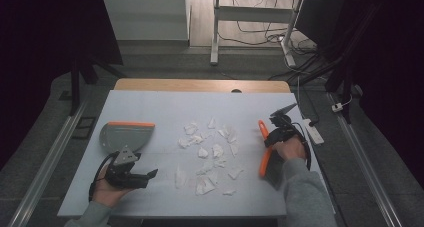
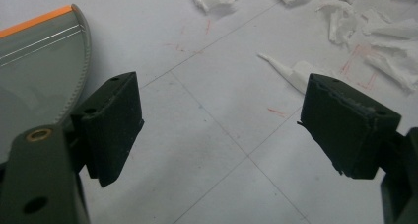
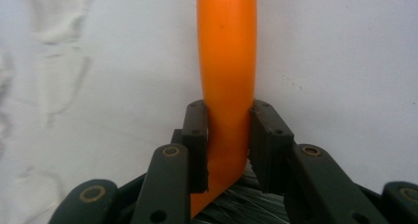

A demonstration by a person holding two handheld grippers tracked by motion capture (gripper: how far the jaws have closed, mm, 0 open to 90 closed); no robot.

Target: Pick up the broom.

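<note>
The orange brush (image 1: pixel 263 149) is held at the right side of the table (image 1: pixel 150 104). Its smooth plastic handle is pinched between the two black jaws of the right gripper (image 3: pixel 226 145), which is closed tight on it, and grey bristles can be seen just below the jaws. The long handle is pointed away from the hand, toward the far edge of the table. The torn paper scraps (image 1: pixel 210 154) are spread to the left of the brush, near the middle, so a sweep toward the left is probably called for. They are white, soft and crumpled. Past them, at the left side, the grey dustpan (image 1: pixel 126 136) with an orange edge is laid flat. The left gripper (image 2: pixel 222 130) is kept just beside the dustpan, with its jaws wide apart and nothing between them
</note>
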